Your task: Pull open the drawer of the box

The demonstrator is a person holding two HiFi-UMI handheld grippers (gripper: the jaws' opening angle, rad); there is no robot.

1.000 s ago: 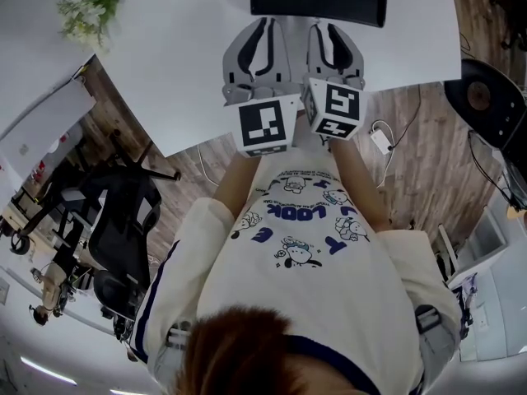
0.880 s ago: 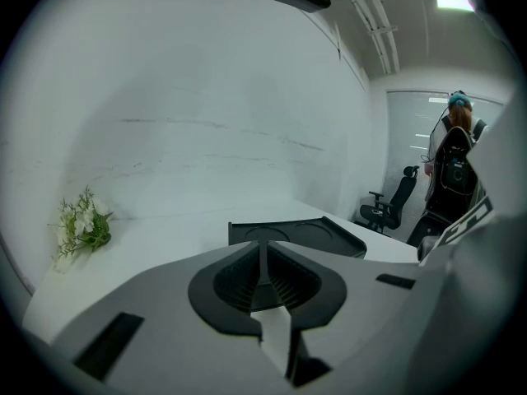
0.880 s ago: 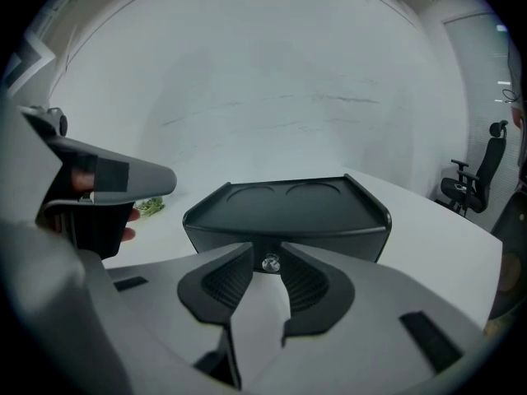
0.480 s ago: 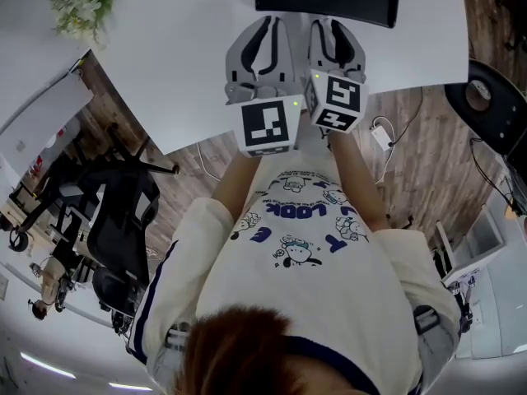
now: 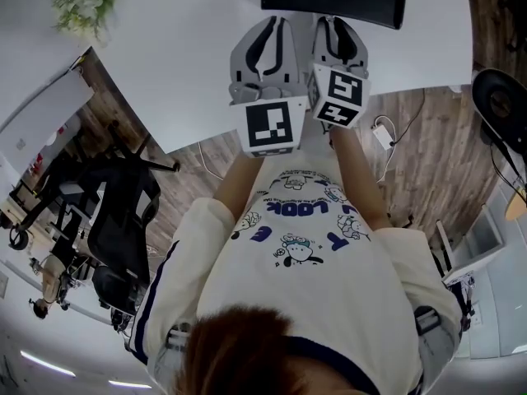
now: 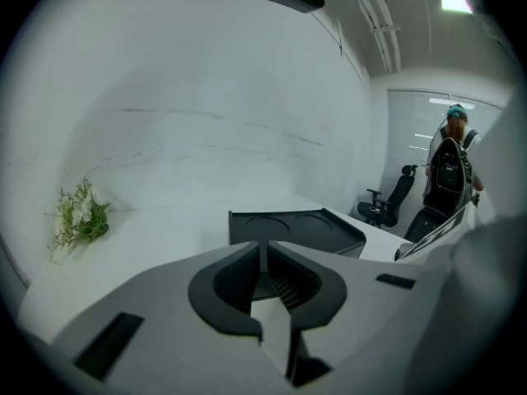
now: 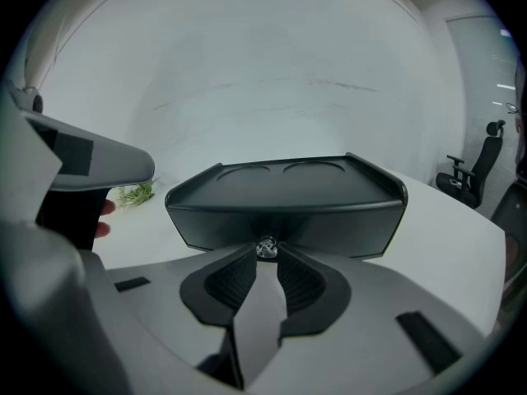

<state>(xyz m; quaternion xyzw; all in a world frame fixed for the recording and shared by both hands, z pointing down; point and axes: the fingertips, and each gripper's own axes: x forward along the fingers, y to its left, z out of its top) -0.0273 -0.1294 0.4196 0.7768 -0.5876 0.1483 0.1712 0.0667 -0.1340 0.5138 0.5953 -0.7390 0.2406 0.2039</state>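
**A:** Status, near to far?

**B:** Person in a white printed shirt (image 5: 305, 245) is at the edge of the white table (image 5: 165, 72), with both grippers side by side over it. Left gripper (image 6: 263, 245) has its jaws closed tip to tip with nothing between them. It's held short of the black box (image 7: 288, 196).

**A:** Right one?

**B:** Right gripper (image 7: 265, 255) has narrow jaws, tips pinched on the small clear knob (image 7: 265, 248) at mid-front of the box.

**A:** Box position?

**B:** On the table, straight ahead of both grippers, with two round recesses in its top. Can't tell whether the drawer is out at all. Flowers (image 5: 80, 6) lie far left on the table, well apart.
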